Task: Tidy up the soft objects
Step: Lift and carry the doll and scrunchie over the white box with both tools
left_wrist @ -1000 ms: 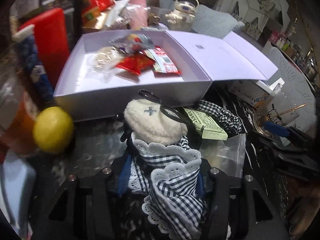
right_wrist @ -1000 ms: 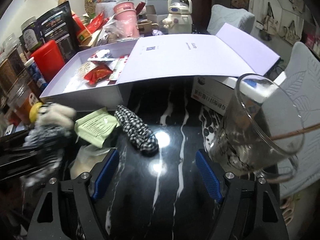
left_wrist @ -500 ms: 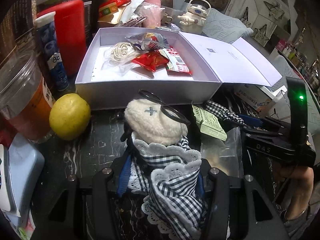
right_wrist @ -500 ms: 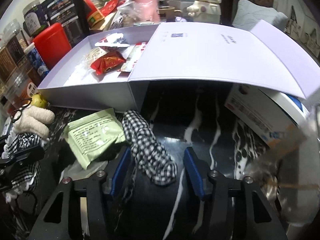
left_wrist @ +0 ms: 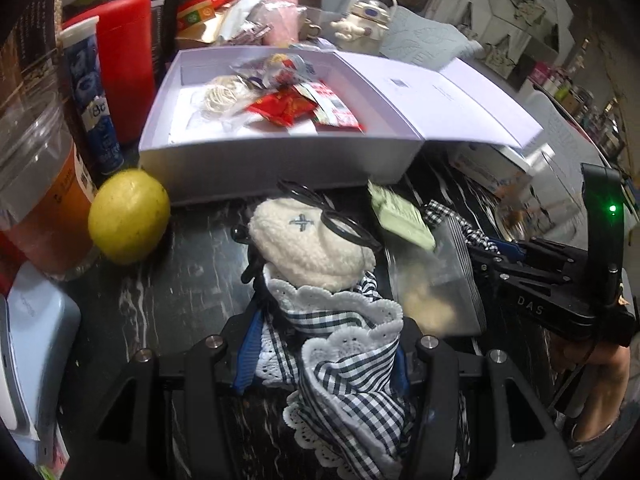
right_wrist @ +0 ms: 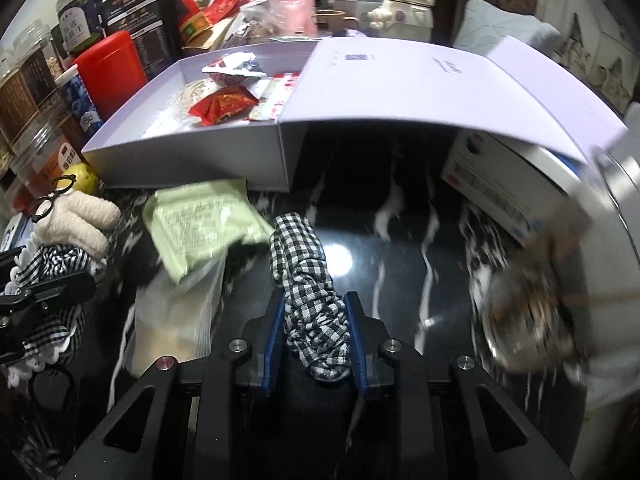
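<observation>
A cream plush toy (left_wrist: pixel 308 248) in a navy checked, lace-trimmed dress and black wire glasses lies over the dark marble table. My left gripper (left_wrist: pixel 324 352) is shut on its dress. The toy also shows at the left edge of the right wrist view (right_wrist: pixel 80 216). A black-and-white checked fabric scrunchie (right_wrist: pixel 304 272) lies lengthwise on the table. My right gripper (right_wrist: pixel 316 336) is shut on its near end, blue pads pressing both sides. In the left wrist view that scrunchie (left_wrist: pixel 444 212) peeks out ahead of the right gripper's black body.
An open lilac box (left_wrist: pixel 280 172) with snack packets stands behind, its lid (right_wrist: pixel 440 84) spread rightward over a carton (right_wrist: pixel 500 188). A green packet (right_wrist: pixel 200 220) and clear zip bag (right_wrist: pixel 180 308) lie between the grippers. Lemon (left_wrist: pixel 128 216), drink cup (left_wrist: pixel 36 200) left; glass cup (right_wrist: pixel 532 320) right.
My right gripper came forward and down onto the checked scrunchie and its jaws closed on it. The green packet and zip bag shifted. The left gripper kept its hold on the toy.
</observation>
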The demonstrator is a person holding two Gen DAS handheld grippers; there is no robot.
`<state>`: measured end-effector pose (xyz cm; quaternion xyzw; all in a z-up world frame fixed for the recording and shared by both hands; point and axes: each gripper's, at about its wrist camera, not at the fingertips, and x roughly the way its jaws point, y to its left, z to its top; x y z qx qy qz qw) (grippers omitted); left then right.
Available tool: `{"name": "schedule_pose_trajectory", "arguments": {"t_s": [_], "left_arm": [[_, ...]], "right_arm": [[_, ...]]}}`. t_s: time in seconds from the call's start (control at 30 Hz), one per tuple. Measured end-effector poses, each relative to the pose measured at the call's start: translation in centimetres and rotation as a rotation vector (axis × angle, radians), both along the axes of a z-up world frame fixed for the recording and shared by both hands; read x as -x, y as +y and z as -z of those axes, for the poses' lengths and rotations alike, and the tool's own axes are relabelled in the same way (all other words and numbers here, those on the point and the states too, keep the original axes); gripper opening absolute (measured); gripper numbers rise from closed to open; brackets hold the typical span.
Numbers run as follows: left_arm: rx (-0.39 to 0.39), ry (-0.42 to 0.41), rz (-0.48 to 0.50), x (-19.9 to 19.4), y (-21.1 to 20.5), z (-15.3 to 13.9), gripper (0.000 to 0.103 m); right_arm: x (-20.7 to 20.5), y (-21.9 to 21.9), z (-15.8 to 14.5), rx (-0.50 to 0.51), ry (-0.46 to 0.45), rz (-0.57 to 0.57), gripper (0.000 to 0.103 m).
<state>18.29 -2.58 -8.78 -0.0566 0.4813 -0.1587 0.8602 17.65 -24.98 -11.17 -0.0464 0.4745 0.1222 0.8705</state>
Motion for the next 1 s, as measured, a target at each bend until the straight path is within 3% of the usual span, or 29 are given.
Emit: {"name": "schedule_pose_trajectory", "arguments": {"t_s": [0.4,0.8,1.0], "left_arm": [[0.005,0.043,0.103,3.6,1.1,1.1,0.051],[0.001,-0.006,0.097,5.3,1.9,-0.2,0.051],[0.034,-0.021,0.136,5.4,1.8,-1.5,0.051]], "right_arm": [[7.1,-0.1,-0.1,-0.003,0.004,0.148,0.028],[11.0,1.2,-0.2,-0.005,0.03,0.15,0.028],[12.3,1.9,-0.5,-0.035,0.035,0.144,0.028]]}}
